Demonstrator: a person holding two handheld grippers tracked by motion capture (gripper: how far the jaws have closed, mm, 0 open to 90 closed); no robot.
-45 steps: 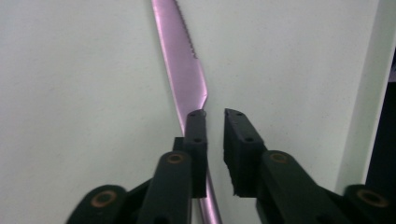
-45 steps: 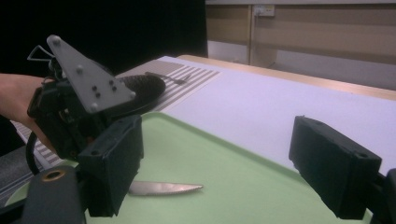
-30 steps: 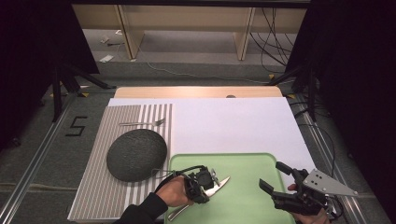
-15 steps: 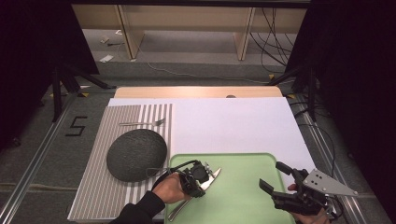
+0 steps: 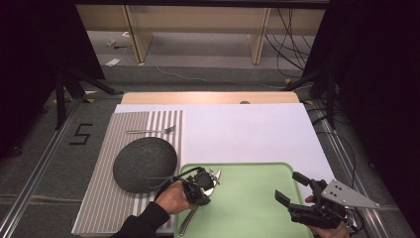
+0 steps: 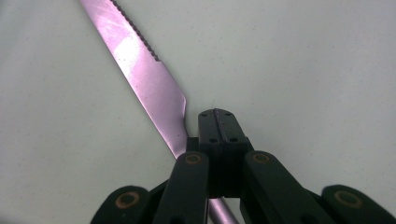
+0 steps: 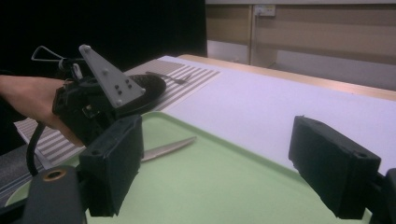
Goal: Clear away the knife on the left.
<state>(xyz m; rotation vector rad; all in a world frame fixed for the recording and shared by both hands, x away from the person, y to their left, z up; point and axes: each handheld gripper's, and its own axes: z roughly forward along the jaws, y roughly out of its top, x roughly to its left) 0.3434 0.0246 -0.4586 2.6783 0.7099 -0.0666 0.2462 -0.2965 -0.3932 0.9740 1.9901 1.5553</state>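
Knife (image 6: 149, 84) clamped at the neck between the closed jaws of left gripper (image 5: 204, 182), blade running forward and up-left from the jaw tips, serrated edge on the far side of the blade. Handle end trailing back below the gripper over the near-left rim of green tray (image 5: 257, 218), as seen from the high view. Blade tip just ahead of the gripper, low over the tray's left part; contact with the tray surface not determinable. Dark round plate (image 5: 144, 164) just left of the left gripper, on striped placemat (image 5: 124, 129). Fork (image 5: 151, 131) beyond the plate, well apart from the gripper. Right gripper (image 5: 293, 194) at the tray's near-right corner, jaws spread wide, nothing between them, well apart from the knife. Left gripper and blade ahead of those spread jaws in the right gripper view.
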